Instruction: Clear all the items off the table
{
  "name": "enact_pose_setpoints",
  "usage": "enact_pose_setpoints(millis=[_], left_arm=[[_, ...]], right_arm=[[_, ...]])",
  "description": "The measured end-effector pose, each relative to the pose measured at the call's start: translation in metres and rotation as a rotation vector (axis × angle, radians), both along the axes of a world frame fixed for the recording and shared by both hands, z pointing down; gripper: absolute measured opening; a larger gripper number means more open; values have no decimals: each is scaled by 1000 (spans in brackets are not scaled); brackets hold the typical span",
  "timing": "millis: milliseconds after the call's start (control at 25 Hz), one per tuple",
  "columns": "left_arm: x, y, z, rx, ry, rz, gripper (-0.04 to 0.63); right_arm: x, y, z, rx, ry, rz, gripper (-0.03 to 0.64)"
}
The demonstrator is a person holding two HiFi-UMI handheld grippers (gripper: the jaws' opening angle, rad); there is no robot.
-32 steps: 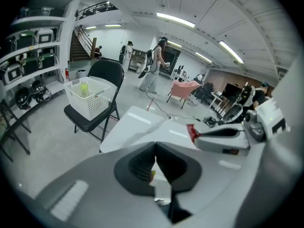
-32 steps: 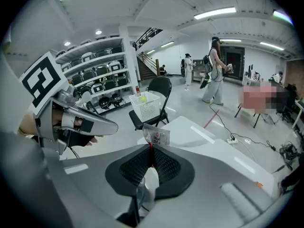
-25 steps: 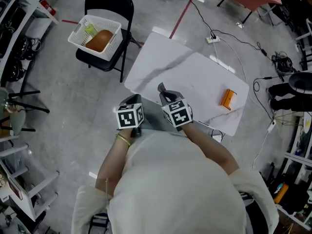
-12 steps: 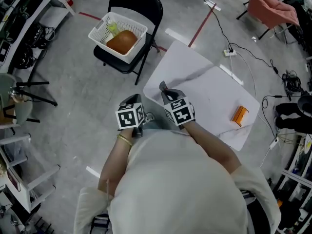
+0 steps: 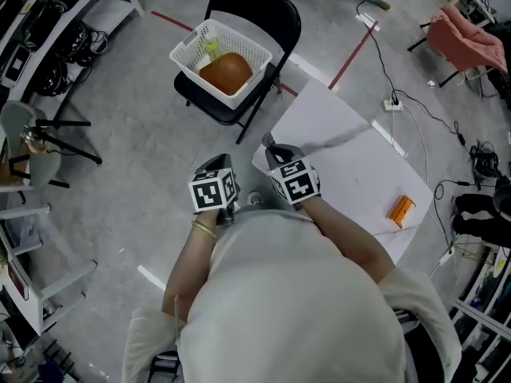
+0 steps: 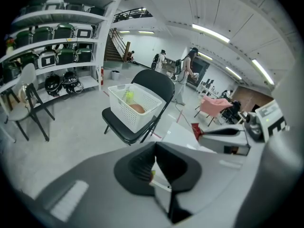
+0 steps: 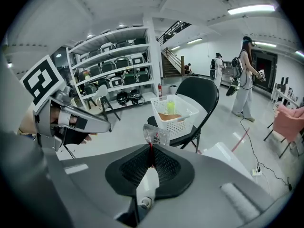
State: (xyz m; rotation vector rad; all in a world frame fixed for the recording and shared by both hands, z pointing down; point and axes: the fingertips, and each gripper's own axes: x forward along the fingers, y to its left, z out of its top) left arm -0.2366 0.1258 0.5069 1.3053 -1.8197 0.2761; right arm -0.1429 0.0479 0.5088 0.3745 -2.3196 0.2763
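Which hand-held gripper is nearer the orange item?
Right. The right hand-held gripper, pinching a sachet, is over the table's corner across from the orange item; the left hand-held gripper is farther, off the table.

Around the black folding chair, as I look down

The black folding chair (image 5: pixel 267 6) stands on the grey concrete floor (image 5: pixel 120 182). I see a red tape line (image 5: pixel 352 57) just right of it, and farther right a white power strip (image 5: pixel 393 104) and a pink cloth (image 5: pixel 467 42). Left of the chair are shelves of dark cases (image 6: pixel 61 32); beyond it a person (image 7: pixel 247 75) stands.
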Motion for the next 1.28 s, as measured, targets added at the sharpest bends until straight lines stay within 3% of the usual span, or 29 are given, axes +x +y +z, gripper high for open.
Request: enact_pose_setpoints(millis=[600,1040,1280], left_arm=[[-39,15,-4,25,12,-163,9],[-110,21,2,12,14,-240,9],[-149,1,-4,9,17,-238,9]], right_arm=[[-50,-6,-8,1,-13,-110,15],[-126,-18,0,-11,-9,-152,15],[-167,-35,-3,-19,-6,-167,15]])
